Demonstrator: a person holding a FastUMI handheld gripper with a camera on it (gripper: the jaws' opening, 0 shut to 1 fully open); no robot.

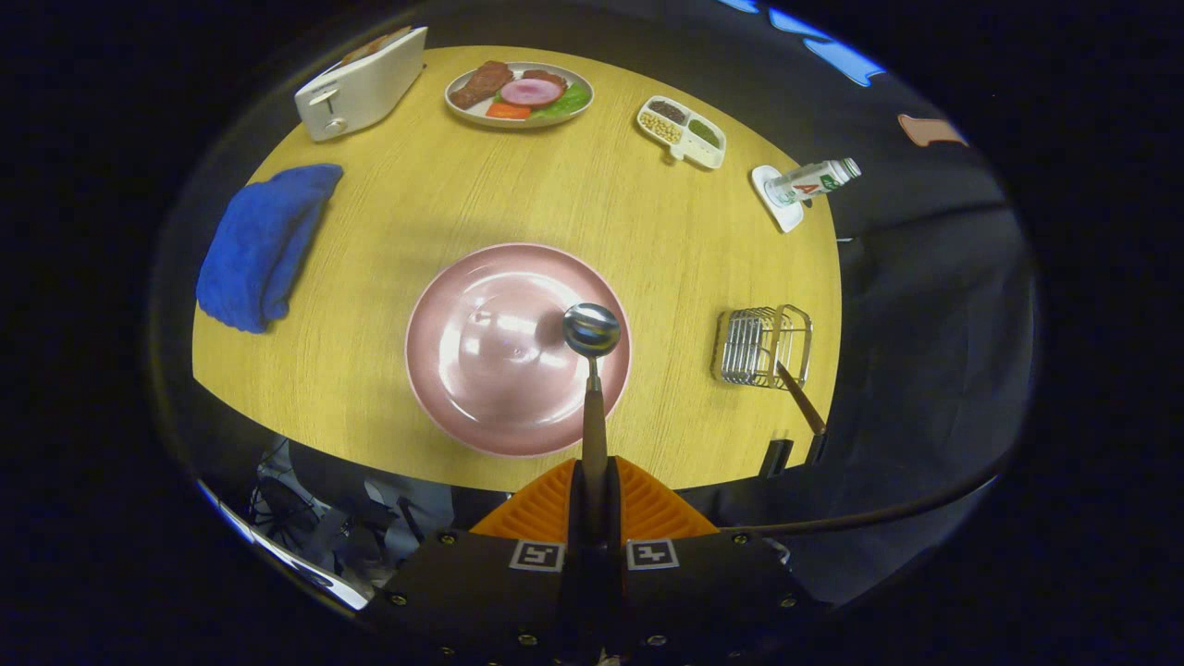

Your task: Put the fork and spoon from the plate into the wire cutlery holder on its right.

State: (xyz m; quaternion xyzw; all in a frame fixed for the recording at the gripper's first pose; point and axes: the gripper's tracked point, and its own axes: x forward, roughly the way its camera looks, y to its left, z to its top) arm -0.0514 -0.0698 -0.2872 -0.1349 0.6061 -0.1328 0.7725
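My gripper (pixel 593 481) is shut on the handle of a metal spoon (pixel 592 351). The spoon sticks straight out ahead of the fingers, its shiny bowl held in the air over the right part of the pink plate (pixel 462 370). The plate lies bare on the wooden table (pixel 388 231) below and beyond the fingers. To the plate's right stands the wire cutlery holder (pixel 763 347). A brown-handled utensil (pixel 800 400), likely the fork, leans out of the holder toward the table's near edge; its head is hidden among the wires.
A blue cloth (pixel 264 245) lies left of the plate. At the far side stand a white toaster (pixel 361 83), a plate of food (pixel 518 92), a divided dish of condiments (pixel 683 131) and a small bottle (pixel 812 181) on a white coaster. The table edge runs close behind the holder.
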